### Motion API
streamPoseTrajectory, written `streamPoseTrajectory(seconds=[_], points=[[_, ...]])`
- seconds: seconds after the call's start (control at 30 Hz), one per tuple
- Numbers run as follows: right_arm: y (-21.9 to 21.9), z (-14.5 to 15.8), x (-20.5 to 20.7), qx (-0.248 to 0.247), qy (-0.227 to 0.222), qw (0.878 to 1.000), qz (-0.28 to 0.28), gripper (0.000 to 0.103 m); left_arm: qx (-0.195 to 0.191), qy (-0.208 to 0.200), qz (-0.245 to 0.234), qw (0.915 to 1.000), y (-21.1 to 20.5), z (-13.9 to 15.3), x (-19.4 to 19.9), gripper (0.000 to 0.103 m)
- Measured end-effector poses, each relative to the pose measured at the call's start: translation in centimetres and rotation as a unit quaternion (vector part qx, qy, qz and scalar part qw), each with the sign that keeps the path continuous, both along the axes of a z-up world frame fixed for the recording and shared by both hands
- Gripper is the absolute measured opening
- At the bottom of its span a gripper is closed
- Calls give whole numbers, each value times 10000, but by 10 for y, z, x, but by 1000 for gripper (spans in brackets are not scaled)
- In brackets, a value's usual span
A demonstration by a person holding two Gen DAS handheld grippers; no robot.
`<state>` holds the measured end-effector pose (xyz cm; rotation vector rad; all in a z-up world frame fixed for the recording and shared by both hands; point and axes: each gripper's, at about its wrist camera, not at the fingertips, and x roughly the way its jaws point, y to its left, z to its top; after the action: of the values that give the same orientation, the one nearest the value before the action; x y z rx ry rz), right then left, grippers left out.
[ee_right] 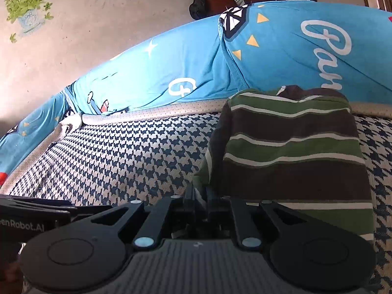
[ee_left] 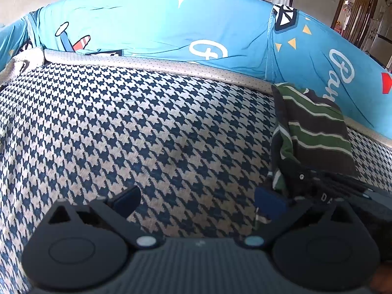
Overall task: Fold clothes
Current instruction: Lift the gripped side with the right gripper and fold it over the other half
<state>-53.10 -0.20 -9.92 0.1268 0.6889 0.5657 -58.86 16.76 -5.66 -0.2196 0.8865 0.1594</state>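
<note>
Striped garment (ee_right: 291, 152) lies folded on the houndstooth sofa seat (ee_left: 122, 127), against the blue backrest cover (ee_left: 159, 24). Right tongs (ee_right: 199, 196) pinch its near edge, probably squaring the fold. Left tongs (ee_left: 196, 198) gape, empty.

The left gripper (ee_left: 196, 202), black with blue pads, has its jaws wide apart and nothing between them. The right gripper (ee_right: 201, 196), black too, has its jaws pulled close together, pinching the edge of a green, brown and white striped shirt (ee_right: 291, 147).
</note>
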Motion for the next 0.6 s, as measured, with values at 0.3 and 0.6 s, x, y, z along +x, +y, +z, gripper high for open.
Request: streamPoseTrajectory(seconds=[0.3, 0.6], points=[[-8, 14, -8, 7, 48, 10000, 47, 19, 24, -18, -67, 10000, -9, 2, 4, 103], [-23, 27, -32, -283, 117, 9995, -117, 28, 273, -33, -190, 9994, -20, 3, 4, 103]])
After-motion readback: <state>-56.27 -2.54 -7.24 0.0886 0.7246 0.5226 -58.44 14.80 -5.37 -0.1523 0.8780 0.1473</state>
